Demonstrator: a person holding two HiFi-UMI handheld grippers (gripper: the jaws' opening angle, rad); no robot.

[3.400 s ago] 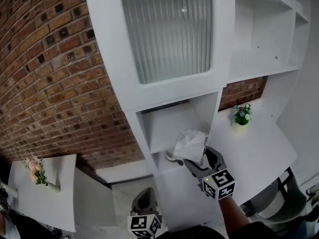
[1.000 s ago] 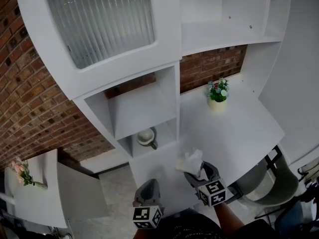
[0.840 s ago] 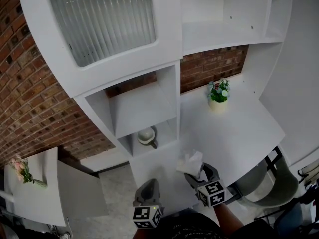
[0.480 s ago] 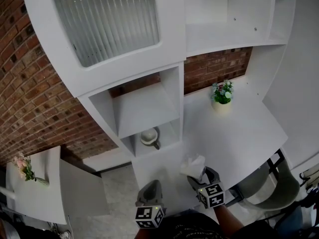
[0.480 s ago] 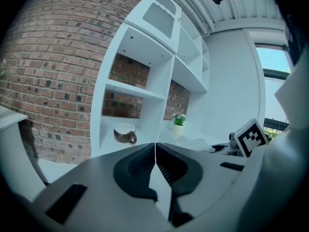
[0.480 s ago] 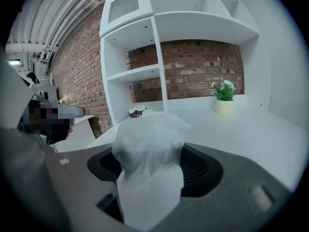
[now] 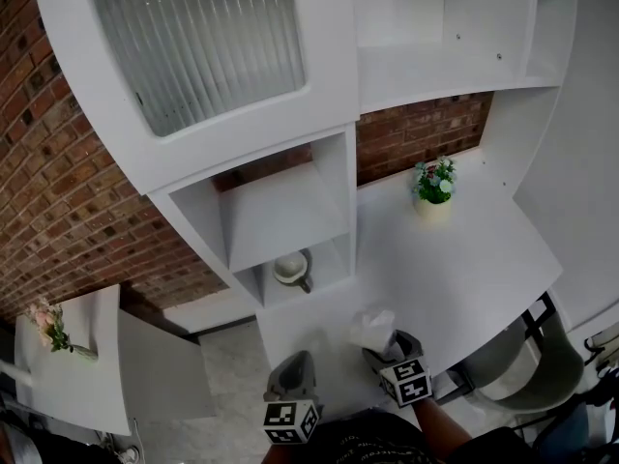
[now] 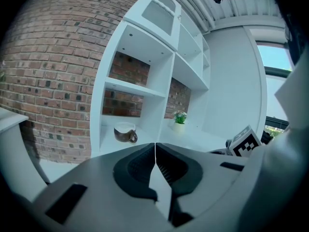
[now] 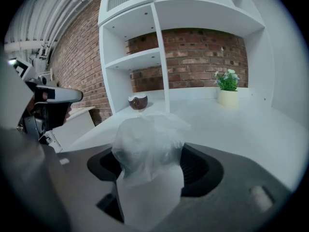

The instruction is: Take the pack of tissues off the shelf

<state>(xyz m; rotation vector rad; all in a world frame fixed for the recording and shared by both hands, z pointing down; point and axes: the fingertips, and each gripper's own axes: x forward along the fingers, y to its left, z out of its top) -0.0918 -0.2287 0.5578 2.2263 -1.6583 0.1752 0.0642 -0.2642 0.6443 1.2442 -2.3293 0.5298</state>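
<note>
At the surface's (image 7: pixel 464 259) near edge, the left gripper (image 8: pixel 155 151) is pressed together, empty. Beside it, the right gripper (image 9: pixel 150 161) pinches the pack of tissues (image 7: pixel 371 325), already clear of the shelf (image 7: pixel 285 220) beyond. Next, probably: lower it onto the surface, then spread.

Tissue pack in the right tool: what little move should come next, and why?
Probably lower it gently onto the white desk. The right tool is shut on the pack of tissues, which is already out of the shelf and hangs above a bare part of the desk, so setting it down looks natural.
</note>
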